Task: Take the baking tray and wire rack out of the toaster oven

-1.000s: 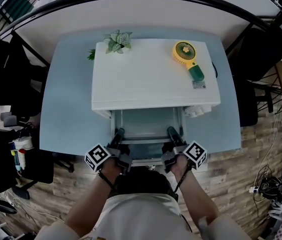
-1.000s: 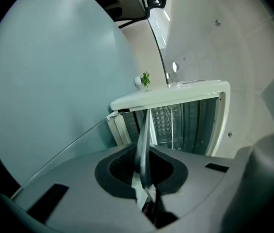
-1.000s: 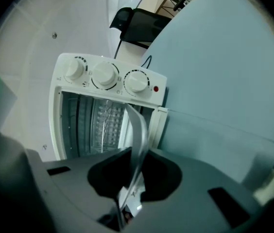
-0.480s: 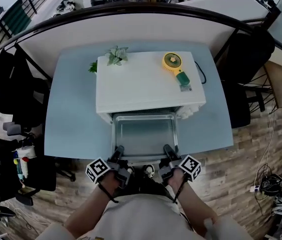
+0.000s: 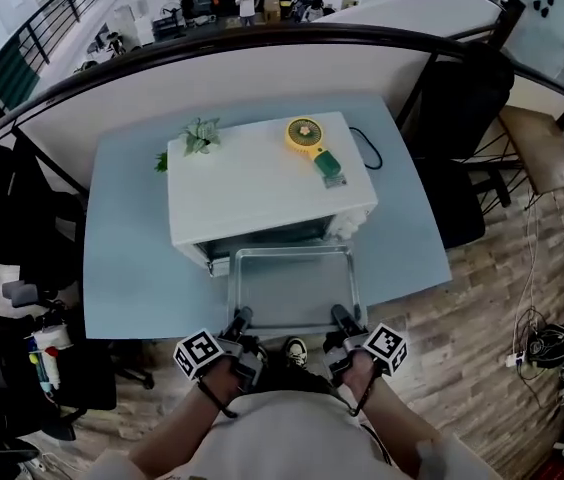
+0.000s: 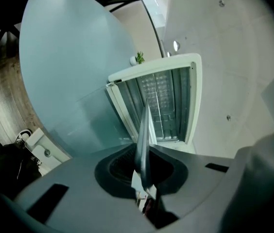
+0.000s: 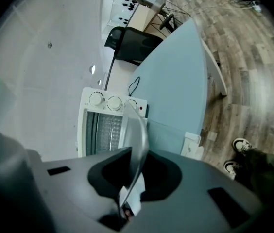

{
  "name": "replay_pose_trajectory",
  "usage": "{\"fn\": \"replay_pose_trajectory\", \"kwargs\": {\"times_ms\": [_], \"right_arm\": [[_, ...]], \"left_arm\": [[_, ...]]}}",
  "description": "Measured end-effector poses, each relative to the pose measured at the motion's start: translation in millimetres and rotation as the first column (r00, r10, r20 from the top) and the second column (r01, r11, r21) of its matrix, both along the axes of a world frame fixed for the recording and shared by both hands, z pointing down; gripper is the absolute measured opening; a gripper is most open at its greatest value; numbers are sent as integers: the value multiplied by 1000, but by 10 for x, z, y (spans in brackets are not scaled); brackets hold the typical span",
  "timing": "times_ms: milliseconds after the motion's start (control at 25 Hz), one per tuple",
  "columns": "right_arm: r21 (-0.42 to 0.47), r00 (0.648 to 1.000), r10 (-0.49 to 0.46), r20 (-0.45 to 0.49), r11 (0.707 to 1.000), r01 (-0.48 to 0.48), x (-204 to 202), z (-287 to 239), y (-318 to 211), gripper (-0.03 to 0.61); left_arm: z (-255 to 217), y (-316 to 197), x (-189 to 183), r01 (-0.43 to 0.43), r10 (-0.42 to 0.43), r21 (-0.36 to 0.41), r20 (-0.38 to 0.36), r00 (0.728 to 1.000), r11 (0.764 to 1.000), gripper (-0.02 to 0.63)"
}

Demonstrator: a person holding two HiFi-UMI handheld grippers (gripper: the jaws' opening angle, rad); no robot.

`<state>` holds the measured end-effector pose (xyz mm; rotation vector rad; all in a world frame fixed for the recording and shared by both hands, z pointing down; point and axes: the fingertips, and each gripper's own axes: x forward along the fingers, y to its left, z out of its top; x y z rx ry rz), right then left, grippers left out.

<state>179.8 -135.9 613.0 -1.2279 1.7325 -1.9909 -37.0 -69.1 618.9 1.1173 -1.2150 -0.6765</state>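
Baking tray (image 5: 292,288) pulled out; left gripper (image 5: 242,317), right gripper (image 5: 340,314) clamp it; gripper views show wire rack (image 6: 162,106).

The baking tray (image 5: 292,288) is smooth shiny metal, the floor (image 5: 462,368) wood planks.

The toaster oven (image 5: 267,193) stands mid-table (image 5: 122,258), its mouth facing the person. On its top a plant (image 5: 199,136) sits at the back left and a fan (image 5: 312,143) at the back right. The baking tray (image 5: 292,288) lies before the oven, its far edge just at the mouth. The left gripper (image 5: 241,318) is on its near-left edge and the right gripper (image 5: 342,315) on its near-right.
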Motion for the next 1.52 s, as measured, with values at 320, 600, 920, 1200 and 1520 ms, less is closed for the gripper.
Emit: {"fn": "replay_pose_trajectory", "kwargs": {"times_ms": [320,600,920,1200,1520], "right_arm": [[5,987,157,-38,988,-157,734,-57,95,40],[2,942,333,-53,943,-333,1387,-40,275,40],[-10,856,513,-63,857,-515,2060,12,471,34],[27,828,557,-71,831,-556,2472,48,211,31],[66,836,536,-118,844,-532,2786,185,-314,46]], "left_arm": [[16,-254,667,-197,197,-1,-14,980,980,32],[51,-463,1295,-393,393,-10,2,920,920,37],[164,-589,1971,-520,520,-44,-14,854,853,40],[292,-778,2358,-557,558,-77,-13,830,827,48],[506,-847,2640,-578,577,-143,-55,815,803,61]]}}
